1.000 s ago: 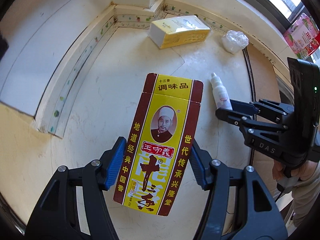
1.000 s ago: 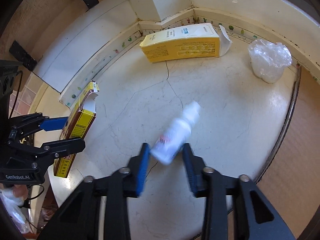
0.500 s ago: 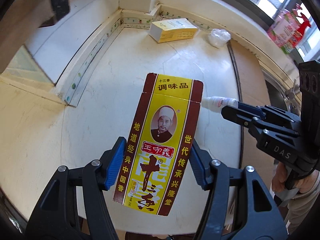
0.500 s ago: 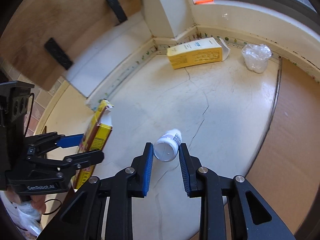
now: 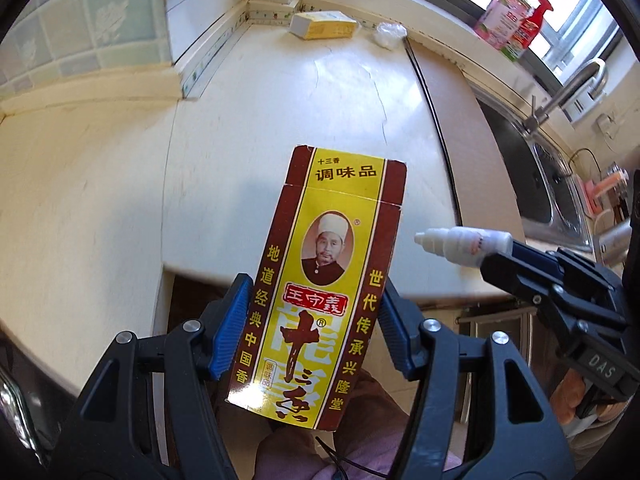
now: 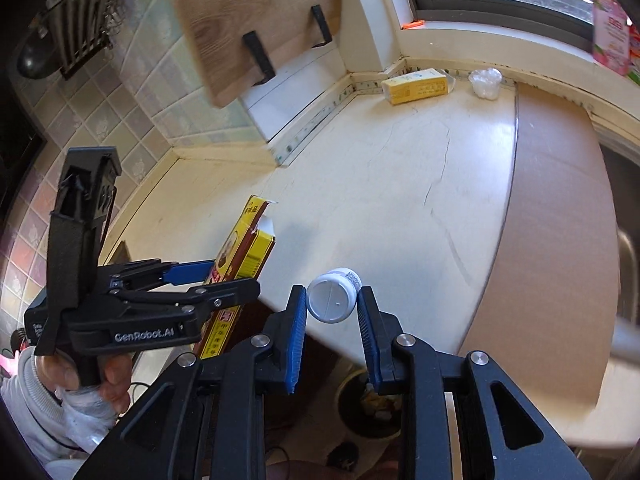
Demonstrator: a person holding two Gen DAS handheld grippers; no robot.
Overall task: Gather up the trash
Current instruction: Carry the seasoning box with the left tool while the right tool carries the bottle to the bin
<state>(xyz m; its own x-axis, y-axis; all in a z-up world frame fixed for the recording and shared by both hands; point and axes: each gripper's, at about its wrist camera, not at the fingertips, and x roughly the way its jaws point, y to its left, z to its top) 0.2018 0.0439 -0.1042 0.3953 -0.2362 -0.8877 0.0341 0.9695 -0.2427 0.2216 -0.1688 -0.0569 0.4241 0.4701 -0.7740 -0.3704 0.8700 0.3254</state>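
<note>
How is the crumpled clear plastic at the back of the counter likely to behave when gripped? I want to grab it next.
The crumpled clear plastic looks thin and bunched, so it will probably squash flat between the pads rather than resist. It is likely very light and may slide on the glossy counter if nudged. It should not roll.

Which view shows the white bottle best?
The left wrist view: the white bottle lies side-on there, nozzle and label showing, its base end clamped in the right gripper. The right wrist view shows mostly its round base end-on between the blue pads, with only a sliver of label.
</note>
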